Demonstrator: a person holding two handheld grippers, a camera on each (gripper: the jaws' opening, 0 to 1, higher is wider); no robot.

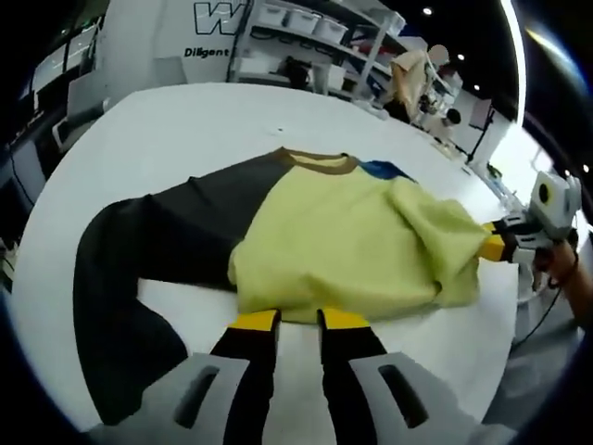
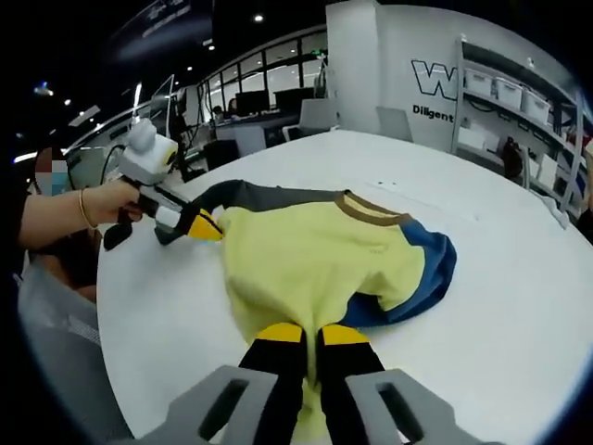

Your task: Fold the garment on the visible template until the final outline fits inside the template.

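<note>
- while the shirt (image 1: 343,241) lies half-folded on the white table (image 1: 185,130), both grippers pinch its yellow edge.
- left gripper (image 1: 298,320): jaws narrow on hem.
- right gripper (image 2: 309,333): likewise clamped.

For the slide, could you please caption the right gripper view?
Both grippers pinch opposite edges of a yellow shirt with a blue sleeve on a white table.

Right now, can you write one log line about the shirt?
shirt: partly folded on white table | left gripper: shut on hem | right gripper: shut on shirt edge
</note>
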